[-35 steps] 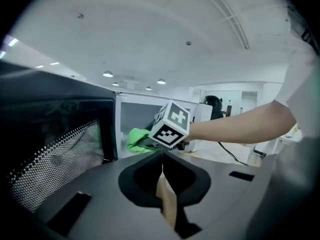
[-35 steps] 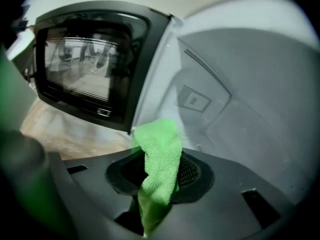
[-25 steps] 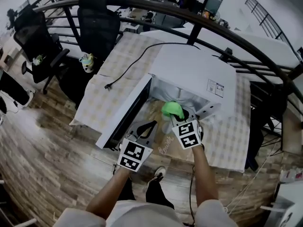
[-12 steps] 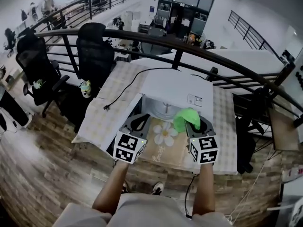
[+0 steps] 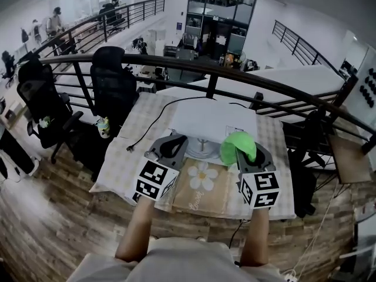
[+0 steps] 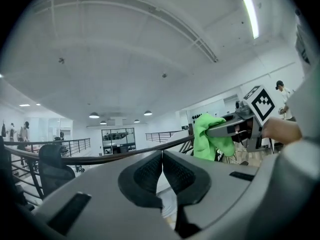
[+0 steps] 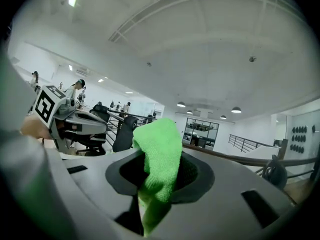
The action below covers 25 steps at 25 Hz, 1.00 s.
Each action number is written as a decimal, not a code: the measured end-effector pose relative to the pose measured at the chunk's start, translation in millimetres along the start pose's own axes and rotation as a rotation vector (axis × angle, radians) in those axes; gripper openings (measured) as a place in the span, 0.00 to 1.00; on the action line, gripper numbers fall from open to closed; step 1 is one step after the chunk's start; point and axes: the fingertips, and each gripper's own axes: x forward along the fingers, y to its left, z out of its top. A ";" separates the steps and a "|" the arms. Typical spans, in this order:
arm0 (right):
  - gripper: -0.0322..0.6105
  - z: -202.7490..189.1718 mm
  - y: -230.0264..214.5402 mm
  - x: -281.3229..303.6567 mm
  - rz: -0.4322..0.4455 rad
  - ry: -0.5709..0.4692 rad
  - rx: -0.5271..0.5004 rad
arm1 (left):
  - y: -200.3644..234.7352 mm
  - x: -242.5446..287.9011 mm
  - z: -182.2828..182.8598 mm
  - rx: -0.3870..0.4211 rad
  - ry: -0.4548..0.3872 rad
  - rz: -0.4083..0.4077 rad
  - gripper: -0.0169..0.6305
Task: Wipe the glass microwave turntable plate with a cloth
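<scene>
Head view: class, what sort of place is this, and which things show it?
Probably an open-plan office, perhaps a mezzanine: a black railing runs behind the table, office chairs stand beside it, and glass-fronted rooms line the far wall.

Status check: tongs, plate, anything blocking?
Left tongs shut, empty, raised. Right tongs shut on green cloth. Glass plate at microwave front, cloth off it. No obstruction seen.

right tongs hold a green cloth before the microwave.

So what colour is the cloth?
The cloth is bright green; right gripper view shows it best.
</scene>
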 end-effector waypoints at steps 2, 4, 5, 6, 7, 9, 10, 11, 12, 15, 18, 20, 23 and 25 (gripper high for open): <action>0.24 8.6 3.5 0.8 -0.003 -0.013 -0.012 | -0.5 0.2 6.3 0.026 -0.004 -0.012 0.05; 0.24 14.7 4.6 0.9 -0.015 -0.024 -0.020 | -1.9 1.1 9.9 0.060 -0.002 -0.027 0.06; 0.24 16.7 5.3 0.8 -0.020 -0.027 -0.021 | -2.0 0.5 11.0 0.069 0.000 -0.030 0.06; 0.24 17.8 6.6 0.9 -0.020 -0.029 -0.020 | -1.1 -0.9 11.8 0.073 0.002 -0.030 0.06; 0.24 18.3 8.1 1.3 -0.017 -0.029 -0.017 | 0.5 -2.7 12.8 0.072 -0.001 -0.028 0.05; 0.24 18.3 10.5 2.5 -0.007 -0.027 -0.014 | 3.1 -5.4 15.0 0.069 -0.012 -0.025 0.05; 0.24 18.0 11.3 2.6 -0.003 -0.026 -0.015 | 3.3 -5.9 15.4 0.068 -0.017 -0.026 0.06; 0.24 17.4 12.2 2.3 0.001 -0.025 -0.015 | 3.2 -6.0 14.8 0.069 -0.020 -0.026 0.05; 0.24 16.3 13.4 1.8 0.006 -0.024 -0.015 | 3.1 -6.2 13.1 0.069 -0.021 -0.025 0.05; 0.24 12.6 16.4 1.9 0.012 -0.018 -0.012 | 1.1 -7.6 9.5 0.067 -0.011 -0.026 0.06; 0.24 8.5 17.1 3.0 0.016 -0.016 -0.003 | -2.7 -7.9 6.5 0.068 -0.002 -0.033 0.06; 0.24 4.2 18.4 2.3 0.017 -0.012 0.000 | -5.0 -8.8 2.5 0.068 0.004 -0.035 0.05; 0.24 -0.1 19.7 2.2 0.017 -0.005 -0.004 | -6.6 -10.1 -1.1 0.066 0.010 -0.035 0.05; 0.24 -0.4 18.8 3.9 0.016 -0.003 -0.009 | -6.7 -9.4 -1.3 0.066 0.012 -0.035 0.05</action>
